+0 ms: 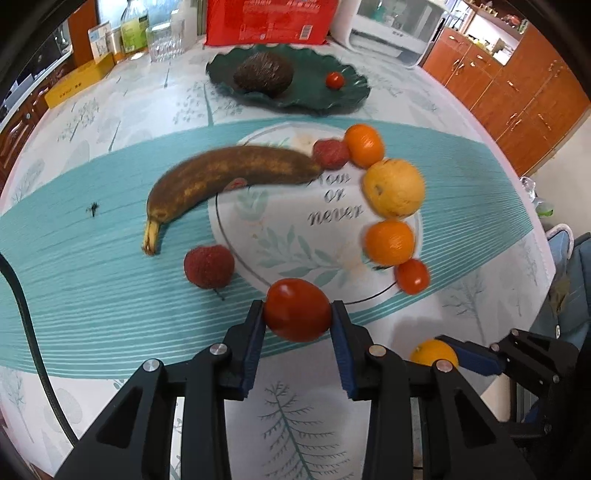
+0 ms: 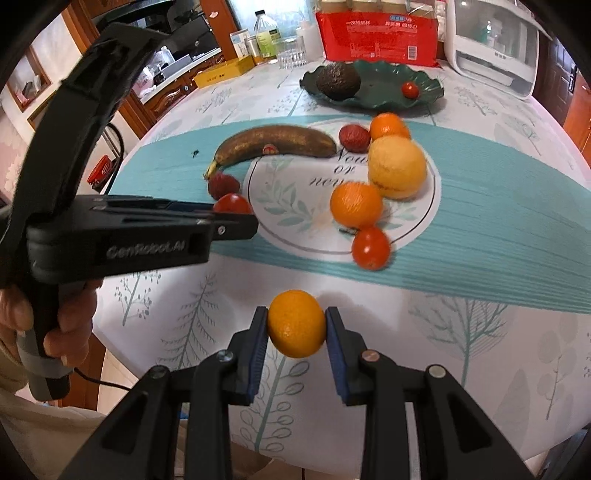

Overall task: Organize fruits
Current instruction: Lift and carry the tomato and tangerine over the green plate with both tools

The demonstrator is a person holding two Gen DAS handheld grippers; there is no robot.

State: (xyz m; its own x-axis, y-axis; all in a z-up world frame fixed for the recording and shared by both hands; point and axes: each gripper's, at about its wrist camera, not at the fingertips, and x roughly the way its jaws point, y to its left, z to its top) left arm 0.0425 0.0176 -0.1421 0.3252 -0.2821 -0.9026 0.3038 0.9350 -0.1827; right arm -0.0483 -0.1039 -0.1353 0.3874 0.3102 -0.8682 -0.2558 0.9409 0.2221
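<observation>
My left gripper (image 1: pixel 297 314) is shut on a red tomato (image 1: pixel 297 309) and holds it above the near rim of the white plate (image 1: pixel 258 206). My right gripper (image 2: pixel 296 325) is shut on a small orange (image 2: pixel 296 323) above the tablecloth, in front of the plate (image 2: pixel 277 221). On or beside the plate lie a brown banana (image 1: pixel 221 177), two lychees (image 1: pixel 209 266) (image 1: pixel 330 153), two oranges (image 1: pixel 389 242) (image 1: pixel 365 144), a yellow fruit (image 1: pixel 394 187) and a small tomato (image 1: pixel 412 276). The left gripper (image 2: pixel 236 218) also shows in the right wrist view.
A dark green leaf-shaped dish (image 1: pixel 314 94) behind the plate holds an avocado (image 1: pixel 263 75) and a cherry tomato (image 1: pixel 334 80). A red package (image 1: pixel 269 22), bottles and glasses (image 1: pixel 162 40), a yellow box (image 1: pixel 77 83) and a white appliance (image 1: pixel 388 33) stand at the table's back.
</observation>
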